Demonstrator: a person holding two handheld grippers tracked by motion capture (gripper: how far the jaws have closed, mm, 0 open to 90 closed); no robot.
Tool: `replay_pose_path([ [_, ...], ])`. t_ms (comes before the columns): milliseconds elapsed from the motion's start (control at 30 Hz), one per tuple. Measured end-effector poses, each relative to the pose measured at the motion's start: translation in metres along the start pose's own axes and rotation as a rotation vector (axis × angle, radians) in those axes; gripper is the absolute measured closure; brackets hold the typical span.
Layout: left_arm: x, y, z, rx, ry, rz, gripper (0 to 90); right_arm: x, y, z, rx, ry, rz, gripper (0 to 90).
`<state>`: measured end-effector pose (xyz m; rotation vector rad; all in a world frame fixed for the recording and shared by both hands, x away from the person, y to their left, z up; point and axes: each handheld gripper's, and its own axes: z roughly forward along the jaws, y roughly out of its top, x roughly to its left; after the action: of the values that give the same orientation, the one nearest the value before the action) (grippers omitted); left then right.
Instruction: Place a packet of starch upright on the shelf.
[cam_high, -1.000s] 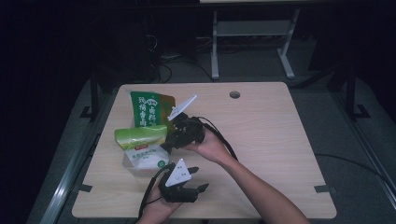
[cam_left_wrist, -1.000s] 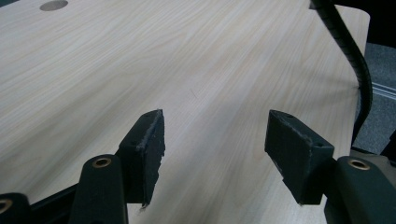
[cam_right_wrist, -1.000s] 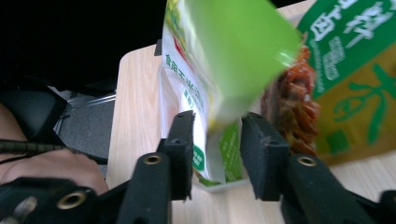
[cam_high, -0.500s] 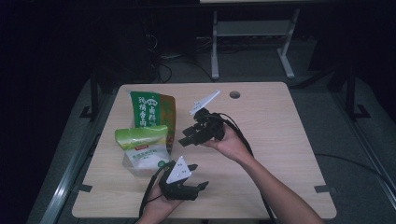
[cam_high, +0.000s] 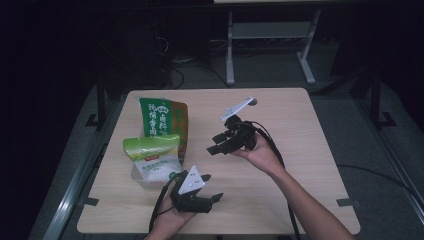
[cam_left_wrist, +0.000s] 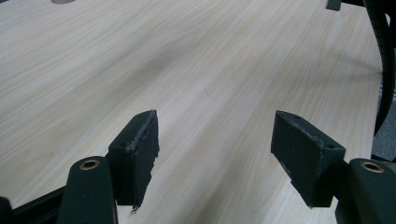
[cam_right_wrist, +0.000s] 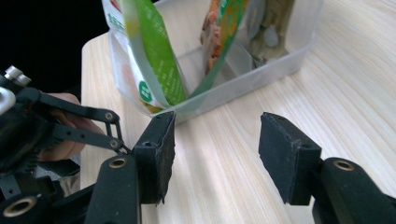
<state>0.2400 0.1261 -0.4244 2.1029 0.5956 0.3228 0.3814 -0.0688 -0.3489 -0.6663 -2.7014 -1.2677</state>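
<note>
right gripper (cam_high: 216, 144) sits mid-table, lifted a little off the wood, its fingers (cam_right_wrist: 159, 149) spread wide with nothing between them, aimed left at the clear plastic tub (cam_right_wrist: 261, 77). that tub stands at the left side of the table (cam_high: 300, 150), and two snack bags stand in it: the tall dark-green bag (cam_high: 161, 119) at the far end and the light-green bag (cam_high: 150, 146) leaning at the near end. left gripper (cam_high: 214, 200) rests low at the near edge, fingers (cam_left_wrist: 137, 154) apart as well, bare wood in front of them.

the job in hand looks like going for a bag in the tub. to do it cleanly, i'd say come in above the rim rather than at the wall, since the right gripper view shows the fingers level with the tub's side. line one finger each side of the light-green bag's top fold and close on the doubled film there, not on the slack belly. the tub looks light, so it may slide or tip; the left gripper could steady its near wall.
</note>
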Motion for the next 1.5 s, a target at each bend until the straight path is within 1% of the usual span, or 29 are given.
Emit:
replay_pose_path([
  [67,0.001,0.000,0.000,-0.001,0.003,0.007,31.4,-0.002,-0.003,-0.003,-0.002,0.004,0.022,43.7],
  [100,0.001,0.000,0.000,-0.002,0.001,0.004,31.2,-0.003,-0.004,-0.004,0.002,-0.005,0.018,42.9],
  [133,0.001,0.000,0.000,-0.002,0.000,0.000,31.2,-0.003,-0.005,-0.005,0.002,-0.003,0.030,42.5],
  [167,0.001,0.000,0.000,-0.001,0.000,-0.003,31.1,-0.004,-0.006,-0.005,0.000,-0.004,0.028,42.3],
  [267,0.002,0.000,0.000,-0.001,0.001,-0.002,31.1,-0.007,-0.009,-0.007,0.004,-0.017,0.029,41.4],
  [300,0.002,0.000,0.000,0.000,0.001,-0.003,31.1,-0.006,-0.010,-0.008,0.006,-0.012,0.045,41.4],
  [400,0.002,0.001,0.000,0.001,0.000,-0.003,31.1,-0.008,-0.012,-0.010,0.012,-0.028,0.039,40.8],
  [533,0.002,0.001,0.000,0.002,-0.001,-0.003,31.1,-0.010,-0.016,-0.016,0.009,-0.036,0.044,40.1],
  [767,0.004,0.001,-0.001,-0.001,0.004,-0.010,31.1,-0.014,-0.025,-0.024,0.004,-0.058,0.065,38.5],
  [867,0.004,0.001,-0.001,0.000,0.004,-0.008,31.1,-0.016,-0.029,-0.028,-0.003,-0.063,0.072,37.8],
  [967,0.004,0.001,0.000,-0.003,0.004,-0.005,31.1,-0.017,-0.033,-0.032,0.000,-0.073,0.082,37.3],
  [1033,0.004,0.001,-0.001,-0.005,-0.006,-0.015,30.8,-0.018,-0.036,-0.034,0.001,-0.073,0.087,37.1],
  [1100,0.004,0.002,0.000,-0.007,-0.002,-0.009,30.8,-0.019,-0.040,-0.035,0.000,-0.080,0.092,36.6],
  [1300,0.004,0.001,0.000,-0.003,-0.003,-0.020,30.8,-0.023,-0.051,-0.039,0.004,-0.090,0.114,36.6],
  [1433,0.004,0.001,-0.002,-0.003,0.000,-0.009,30.7,-0.023,-0.059,-0.042,0.007,-0.096,0.134,36.1],
  [1467,0.004,0.001,-0.002,-0.010,0.000,-0.019,30.7,-0.024,-0.062,-0.043,0.004,-0.099,0.130,36.1],
  [1500,0.004,0.001,-0.002,-0.007,-0.001,-0.013,30.7,-0.024,-0.064,-0.044,0.006,-0.099,0.146,36.1],
])
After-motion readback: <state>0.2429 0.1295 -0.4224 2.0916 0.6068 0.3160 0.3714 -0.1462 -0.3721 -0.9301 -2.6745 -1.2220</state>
